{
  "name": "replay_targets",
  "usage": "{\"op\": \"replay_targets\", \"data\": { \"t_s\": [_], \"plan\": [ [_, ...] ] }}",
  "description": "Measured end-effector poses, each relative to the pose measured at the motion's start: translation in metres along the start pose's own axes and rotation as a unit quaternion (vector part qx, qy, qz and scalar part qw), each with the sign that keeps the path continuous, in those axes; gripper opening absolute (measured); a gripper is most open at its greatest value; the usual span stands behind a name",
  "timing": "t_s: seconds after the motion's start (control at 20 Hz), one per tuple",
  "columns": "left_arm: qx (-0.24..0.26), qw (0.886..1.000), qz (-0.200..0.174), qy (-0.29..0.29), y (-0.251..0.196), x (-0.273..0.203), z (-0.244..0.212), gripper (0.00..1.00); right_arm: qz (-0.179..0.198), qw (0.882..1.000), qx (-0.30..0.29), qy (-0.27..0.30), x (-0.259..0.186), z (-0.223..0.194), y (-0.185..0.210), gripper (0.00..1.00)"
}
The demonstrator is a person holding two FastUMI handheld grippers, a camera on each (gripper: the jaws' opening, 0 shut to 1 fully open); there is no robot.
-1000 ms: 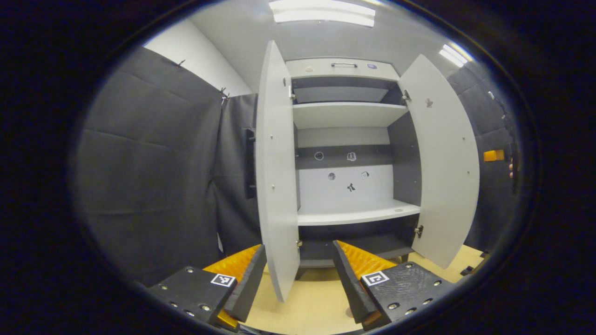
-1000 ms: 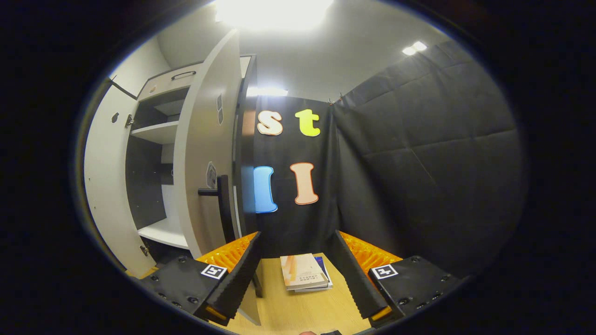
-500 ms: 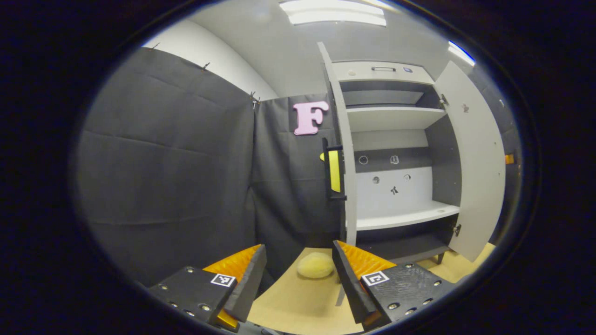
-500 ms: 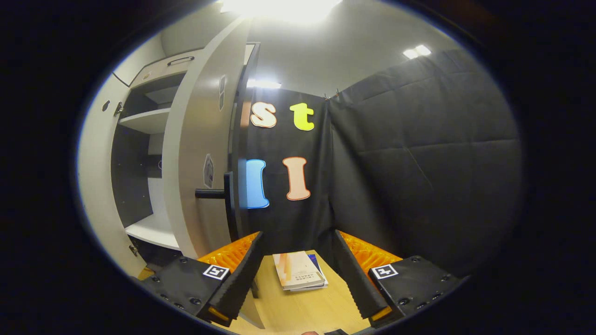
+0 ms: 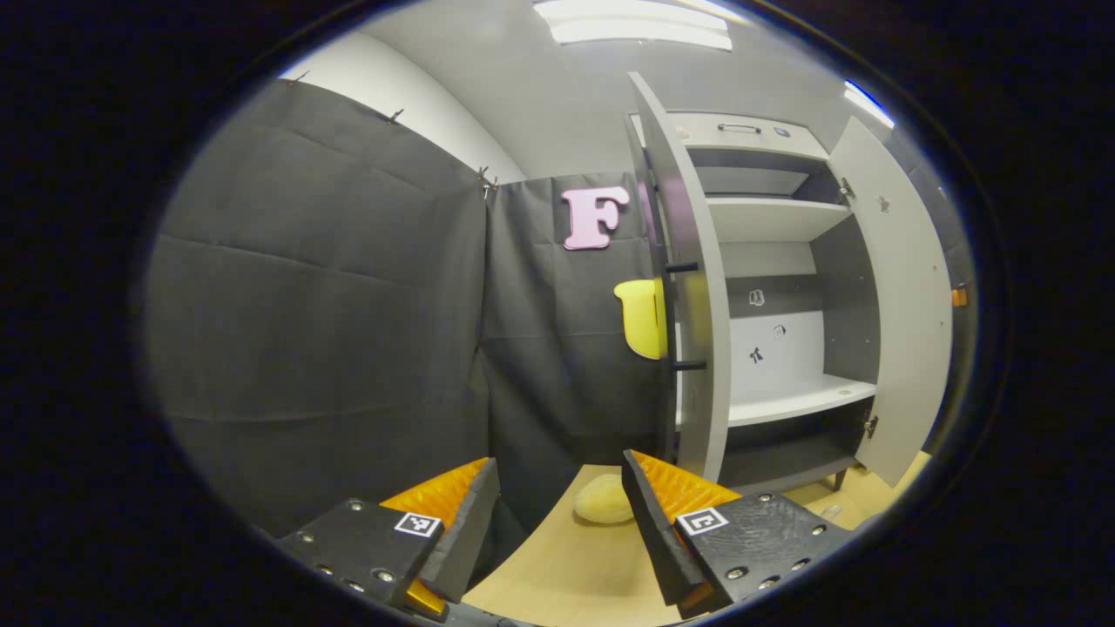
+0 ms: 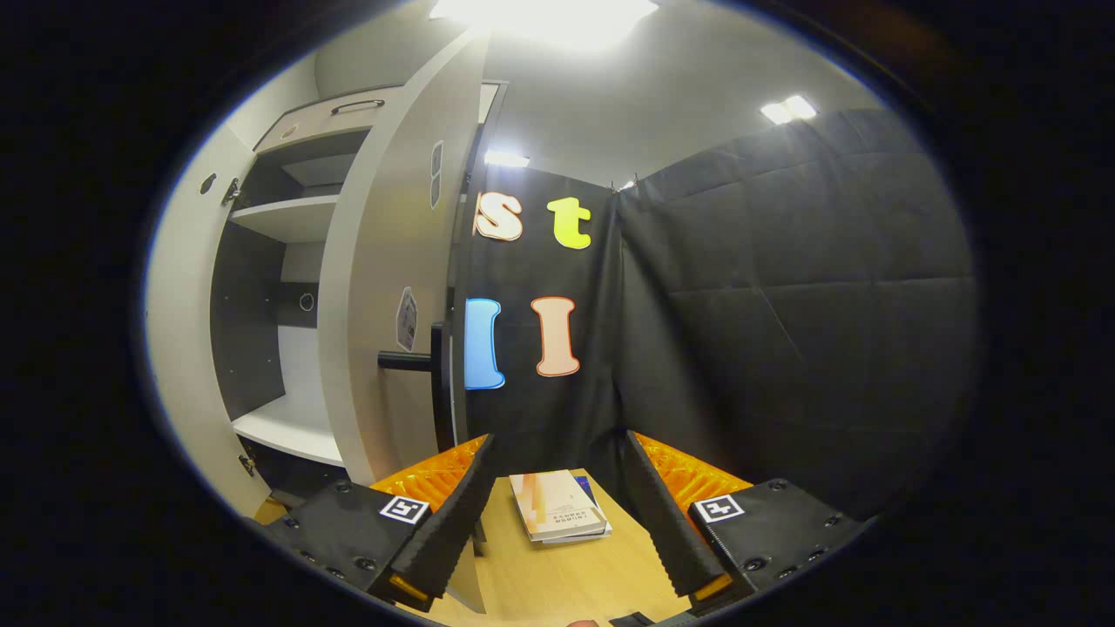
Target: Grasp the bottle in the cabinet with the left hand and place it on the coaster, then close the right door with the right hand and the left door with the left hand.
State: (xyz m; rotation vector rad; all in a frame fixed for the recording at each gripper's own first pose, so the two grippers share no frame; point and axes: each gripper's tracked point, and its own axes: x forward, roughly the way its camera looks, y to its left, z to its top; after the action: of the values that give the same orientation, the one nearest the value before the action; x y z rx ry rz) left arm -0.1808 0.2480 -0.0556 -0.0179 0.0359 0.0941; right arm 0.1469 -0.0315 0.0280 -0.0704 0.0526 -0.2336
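Both doors ajar on the cabinet [image 5: 784, 287], left claw [image 5: 557, 522] and right claw [image 6: 557, 514] gaping empty over the tabletop [image 6: 566, 575], books [image 6: 557, 518] ahead.

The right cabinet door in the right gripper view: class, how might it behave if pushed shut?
The right cabinet door looks like a rigid flat panel, so it should probably swing as one piece without flexing. Hinges show inside the cabinet, so it likely pivots freely and may bang shut. Its bar handle juts out and could snag the open right tool.
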Motion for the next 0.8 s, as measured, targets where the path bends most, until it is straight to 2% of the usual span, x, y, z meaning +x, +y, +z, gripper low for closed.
{"op": "replay_targets", "data": {
  "t_s": [0.35,0.4,0.5,0.6,0.7,0.75,0.8],
  "plan": [
    [-0.011,1.000,-0.015,0.004,0.016,0.014,-0.012,0.84,0.007,1.000,-0.002,0.000,-0.012,0.001,0.031,0.94],
    [-0.013,1.000,-0.016,0.004,0.018,0.016,-0.013,0.84,0.009,1.000,0.000,0.000,-0.014,0.000,0.037,0.92],
    [-0.017,1.000,-0.016,0.006,0.024,0.021,-0.014,0.84,0.015,1.000,0.002,-0.002,-0.016,0.001,0.048,0.95],
    [-0.018,1.000,-0.016,0.007,0.028,0.021,-0.016,0.84,0.022,1.000,0.005,-0.003,-0.017,0.001,0.058,0.92],
    [-0.018,1.000,-0.015,0.005,0.033,0.023,-0.018,0.84,0.027,1.000,0.012,-0.005,-0.017,0.002,0.066,0.95],
    [-0.018,1.000,-0.015,0.005,0.036,0.024,-0.018,0.84,0.031,0.999,0.013,-0.005,-0.017,0.002,0.071,0.92],
    [-0.018,1.000,-0.014,0.005,0.038,0.024,-0.019,0.84,0.034,0.999,0.014,-0.006,-0.017,0.002,0.075,0.95]
  ]
}}
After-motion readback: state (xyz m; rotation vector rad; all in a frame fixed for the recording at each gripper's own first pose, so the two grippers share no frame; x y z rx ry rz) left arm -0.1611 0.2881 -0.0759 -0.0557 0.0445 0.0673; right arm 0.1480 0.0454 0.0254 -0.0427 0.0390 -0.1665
